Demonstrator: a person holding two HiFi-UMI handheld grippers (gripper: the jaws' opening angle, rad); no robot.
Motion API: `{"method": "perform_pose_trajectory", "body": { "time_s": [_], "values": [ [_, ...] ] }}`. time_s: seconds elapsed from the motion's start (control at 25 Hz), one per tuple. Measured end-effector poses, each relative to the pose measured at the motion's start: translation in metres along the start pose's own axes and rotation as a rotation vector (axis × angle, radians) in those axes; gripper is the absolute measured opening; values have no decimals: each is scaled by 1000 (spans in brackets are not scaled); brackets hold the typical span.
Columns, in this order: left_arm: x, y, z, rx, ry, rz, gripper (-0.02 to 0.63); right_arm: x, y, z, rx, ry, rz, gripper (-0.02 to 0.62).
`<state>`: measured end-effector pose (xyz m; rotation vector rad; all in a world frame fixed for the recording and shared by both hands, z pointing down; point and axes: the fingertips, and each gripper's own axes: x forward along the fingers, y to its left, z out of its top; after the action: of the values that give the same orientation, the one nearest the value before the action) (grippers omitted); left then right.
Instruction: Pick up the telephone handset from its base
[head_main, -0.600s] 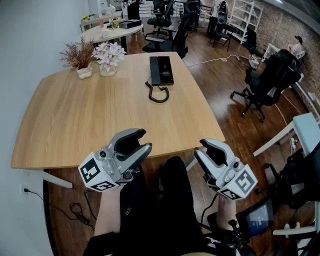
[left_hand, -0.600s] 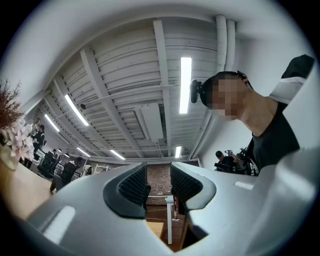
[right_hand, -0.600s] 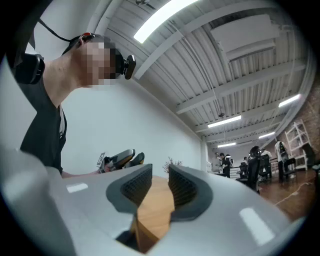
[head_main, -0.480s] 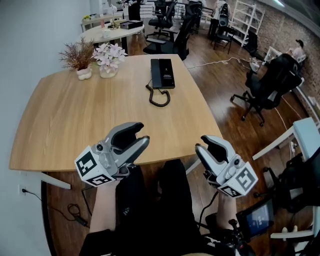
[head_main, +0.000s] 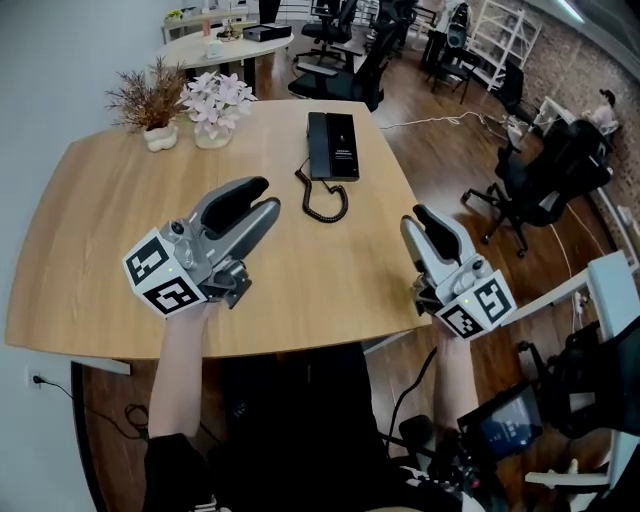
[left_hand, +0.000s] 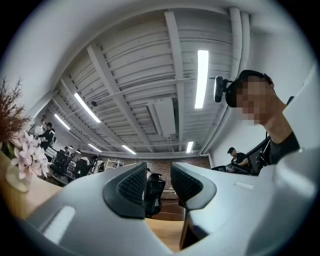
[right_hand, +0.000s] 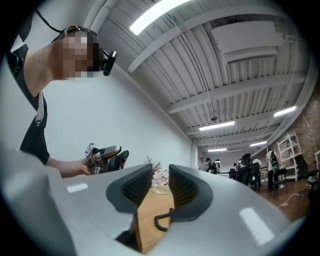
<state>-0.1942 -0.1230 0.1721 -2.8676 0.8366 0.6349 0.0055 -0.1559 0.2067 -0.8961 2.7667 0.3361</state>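
A black telephone lies at the far side of the wooden table, its handset resting on the base's left half. Its coiled cord curls toward me, and the cord also shows just under the right jaw in the right gripper view. My left gripper hovers over the table, short and to the left of the phone, open with nothing between its jaws. My right gripper hangs at the table's right edge, open and empty. Both point slightly upward.
Two vases, one with dried stems and one with pale flowers, stand at the far left corner. Office chairs stand on the wood floor to the right. A second table lies beyond. A small screen sits low right.
Both grippers have lifted and moved forward; the left now hovers over the table top, the right has reached the table's right edge. The phone has not moved.
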Motion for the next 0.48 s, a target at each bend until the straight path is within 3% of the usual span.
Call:
{"method": "perform_pose_trajectory", "body": {
  "time_s": [0.2, 0.48],
  "values": [
    [23, 58, -20, -48, 86, 27, 132, 58, -56, -15, 2, 10, -53, 106],
    [46, 152, -74, -252, 160, 99, 143, 141, -118, -48, 19, 47, -85, 106]
  ]
}}
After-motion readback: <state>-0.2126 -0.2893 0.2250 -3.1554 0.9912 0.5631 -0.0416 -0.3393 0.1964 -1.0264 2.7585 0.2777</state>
